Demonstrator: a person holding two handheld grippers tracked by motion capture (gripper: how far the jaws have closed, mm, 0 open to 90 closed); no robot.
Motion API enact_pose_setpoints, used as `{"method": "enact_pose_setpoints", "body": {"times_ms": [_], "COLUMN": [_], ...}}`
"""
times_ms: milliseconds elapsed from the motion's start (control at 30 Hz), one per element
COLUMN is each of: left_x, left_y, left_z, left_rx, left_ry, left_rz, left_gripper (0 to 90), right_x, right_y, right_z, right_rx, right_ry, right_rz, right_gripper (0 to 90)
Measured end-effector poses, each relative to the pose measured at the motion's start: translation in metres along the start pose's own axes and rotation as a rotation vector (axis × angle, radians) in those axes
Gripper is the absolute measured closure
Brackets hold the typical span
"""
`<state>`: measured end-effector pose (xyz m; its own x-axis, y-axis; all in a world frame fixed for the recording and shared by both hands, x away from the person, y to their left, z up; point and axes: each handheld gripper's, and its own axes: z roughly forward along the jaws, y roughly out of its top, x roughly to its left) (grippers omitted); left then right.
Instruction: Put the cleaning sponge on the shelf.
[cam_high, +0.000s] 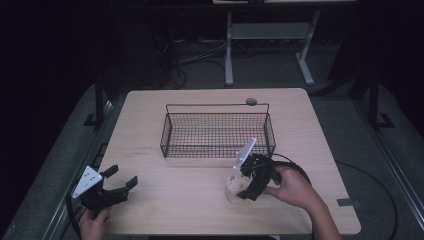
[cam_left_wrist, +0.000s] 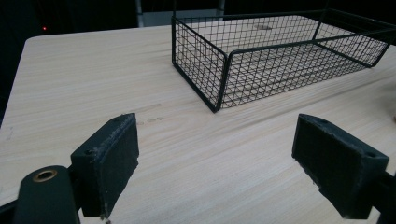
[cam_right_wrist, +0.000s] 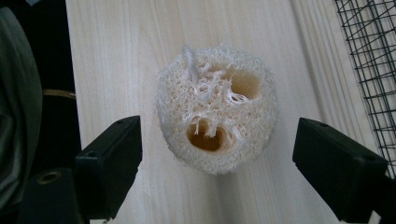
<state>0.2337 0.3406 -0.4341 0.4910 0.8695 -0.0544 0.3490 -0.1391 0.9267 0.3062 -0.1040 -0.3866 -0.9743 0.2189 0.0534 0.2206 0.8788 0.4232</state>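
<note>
A pale, round loofah sponge (cam_high: 234, 186) (cam_right_wrist: 215, 110) lies on the wooden table (cam_high: 190, 200) in front of the black wire basket (cam_high: 217, 131). My right gripper (cam_high: 243, 187) (cam_right_wrist: 217, 172) hovers over the sponge, open, with a jaw on either side and neither touching it. My left gripper (cam_high: 122, 178) (cam_left_wrist: 229, 172) rests near the table's front left corner, open, with nothing between its jaws. The basket (cam_left_wrist: 275, 56) stands ahead of it and holds nothing.
A small round grey disc (cam_high: 251, 101) lies on the table behind the basket. Beyond the table stand a white desk frame (cam_high: 270, 45) and loose cables on the dark floor. The basket's mesh wall (cam_right_wrist: 371, 60) is close beside the sponge.
</note>
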Motion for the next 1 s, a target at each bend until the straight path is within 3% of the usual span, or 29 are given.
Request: {"method": "enact_pose_setpoints", "body": {"times_ms": [467, 767, 1000], "left_x": [0.001, 0.001, 0.002], "left_y": [0.000, 0.000, 0.000], "left_z": [-0.001, -0.001, -0.002], "left_rx": [-0.003, -0.011, -0.015], "left_ry": [0.001, 0.002, 0.003], "left_rz": [-0.004, -0.010, -0.017], "left_gripper": [13.9, 14.0, 13.9], "right_x": [-0.003, -0.005, -0.003], "right_y": [0.013, 0.016, 0.021], "right_z": [0.013, 0.017, 0.011], "right_rx": [0.054, 0.077, 0.068], "right_ry": [0.022, 0.042, 0.040], "right_rz": [-0.019, -0.026, -0.051], "right_gripper": [16.1, 27.7, 28.2]}}
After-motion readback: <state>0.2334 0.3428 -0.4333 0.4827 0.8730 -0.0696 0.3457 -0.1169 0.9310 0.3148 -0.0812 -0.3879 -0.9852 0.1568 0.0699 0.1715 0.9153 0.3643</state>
